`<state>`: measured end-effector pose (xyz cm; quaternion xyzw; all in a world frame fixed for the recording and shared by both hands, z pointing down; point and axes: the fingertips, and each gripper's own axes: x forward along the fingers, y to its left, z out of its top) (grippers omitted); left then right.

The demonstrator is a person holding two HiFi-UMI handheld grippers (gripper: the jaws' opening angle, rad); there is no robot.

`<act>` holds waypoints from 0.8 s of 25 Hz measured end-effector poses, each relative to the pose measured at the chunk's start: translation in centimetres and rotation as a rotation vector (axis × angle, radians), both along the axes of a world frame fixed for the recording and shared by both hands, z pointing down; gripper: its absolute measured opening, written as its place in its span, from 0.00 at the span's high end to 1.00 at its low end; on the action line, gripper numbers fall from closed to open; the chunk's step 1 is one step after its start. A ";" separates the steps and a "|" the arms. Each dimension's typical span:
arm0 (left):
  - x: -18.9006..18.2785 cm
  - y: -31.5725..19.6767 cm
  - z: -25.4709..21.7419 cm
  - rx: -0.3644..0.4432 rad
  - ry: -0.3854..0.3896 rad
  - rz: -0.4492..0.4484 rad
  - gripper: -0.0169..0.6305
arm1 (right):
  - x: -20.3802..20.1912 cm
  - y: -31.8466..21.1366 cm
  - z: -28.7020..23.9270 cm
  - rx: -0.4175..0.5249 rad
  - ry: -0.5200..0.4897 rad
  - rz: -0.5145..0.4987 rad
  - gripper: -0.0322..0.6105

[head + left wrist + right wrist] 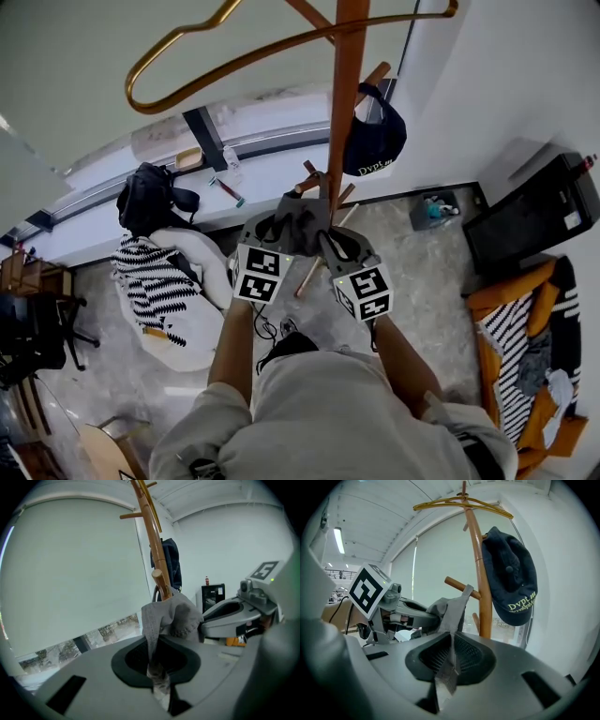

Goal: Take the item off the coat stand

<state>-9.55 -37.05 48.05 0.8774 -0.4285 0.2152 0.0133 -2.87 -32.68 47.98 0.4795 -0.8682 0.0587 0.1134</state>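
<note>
Left tool (pixel 158 674) and right tool (pixel 447 667) are both clamping the grey cloth (pixel 302 220) draping on a coat stand (pixel 347 94) peg, centre frame; navy cap (pixel 375 141) hanging upper right.

The coat stand (pixel 347 94) is a tall wooden pole with pegs. It stands on the speckled grey floor (pixel 431 281). A dark blue cap (pixel 375 141) hangs on one peg. A grey cloth (pixel 302 220) hangs on a lower peg.

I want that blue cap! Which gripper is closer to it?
Right. The right gripper pinches the grey cloth on the side toward the blue cap, below it; the left gripper pinches the cloth's other side, farther away.
</note>
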 end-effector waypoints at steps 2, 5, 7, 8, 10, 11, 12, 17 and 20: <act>-0.3 0.2 -0.4 0.007 -0.001 -0.016 0.92 | -0.2 0.1 -0.3 0.010 0.000 -0.009 0.90; -0.7 0.4 -1.0 0.019 0.003 -0.040 0.92 | -0.5 0.2 -0.9 0.026 -0.003 -0.025 0.90; -1.0 0.6 -1.6 0.030 0.006 -0.056 0.92 | -0.8 0.3 -1.4 0.037 -0.006 -0.037 0.90; -1.2 0.7 -1.9 0.036 0.007 -0.064 0.92 | -1.0 0.3 -1.7 0.042 -0.008 -0.042 0.90; -1.5 0.9 -2.3 0.047 0.009 -0.078 0.92 | -1.3 0.4 -2.0 0.048 -0.012 -0.054 0.90; -1.7 1.0 -2.5 0.050 0.011 -0.087 0.92 | -1.5 0.4 -2.1 0.051 -0.014 -0.061 0.90; -2.0 1.1 -2.6 0.053 0.012 -0.097 0.92 | -1.7 0.5 -2.3 0.053 -0.016 -0.070 0.90; -3.4 2.2 -3.3 0.069 0.011 -0.144 0.92 | -3.0 1.1 -2.8 0.064 -0.024 -0.120 0.90; -4.4 3.3 -3.6 0.083 0.018 -0.178 0.92 | -3.8 1.9 -3.2 0.075 -0.027 -0.150 0.90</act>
